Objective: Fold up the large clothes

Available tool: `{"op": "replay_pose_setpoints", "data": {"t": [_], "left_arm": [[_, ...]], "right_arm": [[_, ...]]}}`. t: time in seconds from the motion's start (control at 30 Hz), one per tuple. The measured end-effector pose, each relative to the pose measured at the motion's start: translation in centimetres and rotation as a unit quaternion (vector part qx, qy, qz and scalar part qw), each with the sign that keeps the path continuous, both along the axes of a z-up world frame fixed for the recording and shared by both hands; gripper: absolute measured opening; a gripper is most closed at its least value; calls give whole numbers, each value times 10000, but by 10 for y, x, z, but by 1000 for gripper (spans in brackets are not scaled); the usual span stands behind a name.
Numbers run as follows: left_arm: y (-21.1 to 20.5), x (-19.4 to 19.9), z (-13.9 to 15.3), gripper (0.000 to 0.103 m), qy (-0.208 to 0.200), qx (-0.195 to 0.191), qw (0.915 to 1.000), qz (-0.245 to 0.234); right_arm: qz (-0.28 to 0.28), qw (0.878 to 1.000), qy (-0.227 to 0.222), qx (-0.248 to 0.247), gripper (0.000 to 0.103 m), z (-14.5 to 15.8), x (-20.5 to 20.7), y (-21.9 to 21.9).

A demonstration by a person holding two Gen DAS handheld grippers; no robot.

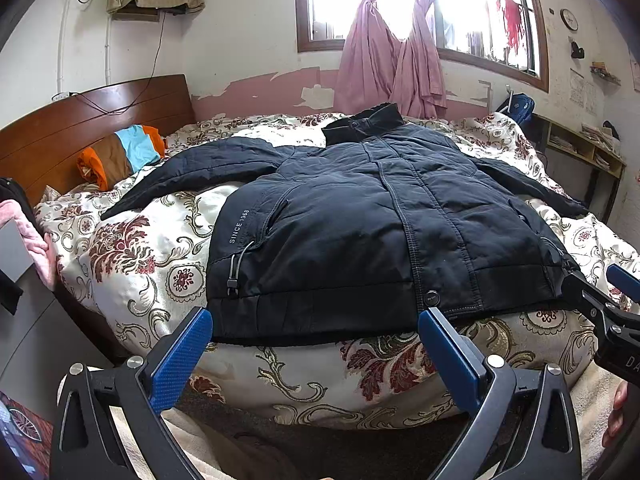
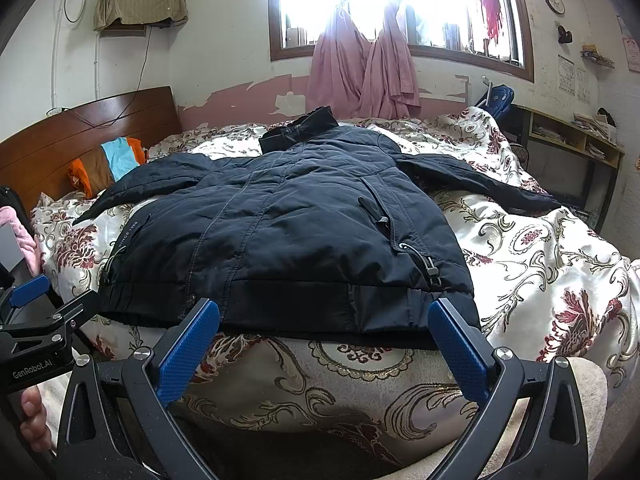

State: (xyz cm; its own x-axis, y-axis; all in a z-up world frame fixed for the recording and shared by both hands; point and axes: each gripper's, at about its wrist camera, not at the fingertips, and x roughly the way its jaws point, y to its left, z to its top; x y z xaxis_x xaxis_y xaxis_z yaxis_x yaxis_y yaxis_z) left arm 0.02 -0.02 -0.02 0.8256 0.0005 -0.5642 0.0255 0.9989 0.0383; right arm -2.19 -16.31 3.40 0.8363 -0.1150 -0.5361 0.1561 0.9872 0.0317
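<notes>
Black padded zip-front jacket (image 1: 360, 220) flat on floral cream-and-maroon quilt (image 1: 132, 264), sleeves spread, hem just ahead of both grippers, left gripper (image 1: 316, 340) blue-padded jaws wide apart, empty, right gripper (image 2: 324, 332) same, off the fabric

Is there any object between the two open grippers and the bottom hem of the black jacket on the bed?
Nothing visible. The left gripper and right gripper face the black padded jacket directly.
</notes>
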Motion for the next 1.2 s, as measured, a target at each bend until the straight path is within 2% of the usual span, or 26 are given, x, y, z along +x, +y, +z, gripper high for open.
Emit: {"op": "replay_pose_setpoints", "data": {"t": [1.2], "left_arm": [[0,0,0,103,25,3,10000,9]], "right_arm": [[1,10000,10,8,102,-3,-1,-2]]}}
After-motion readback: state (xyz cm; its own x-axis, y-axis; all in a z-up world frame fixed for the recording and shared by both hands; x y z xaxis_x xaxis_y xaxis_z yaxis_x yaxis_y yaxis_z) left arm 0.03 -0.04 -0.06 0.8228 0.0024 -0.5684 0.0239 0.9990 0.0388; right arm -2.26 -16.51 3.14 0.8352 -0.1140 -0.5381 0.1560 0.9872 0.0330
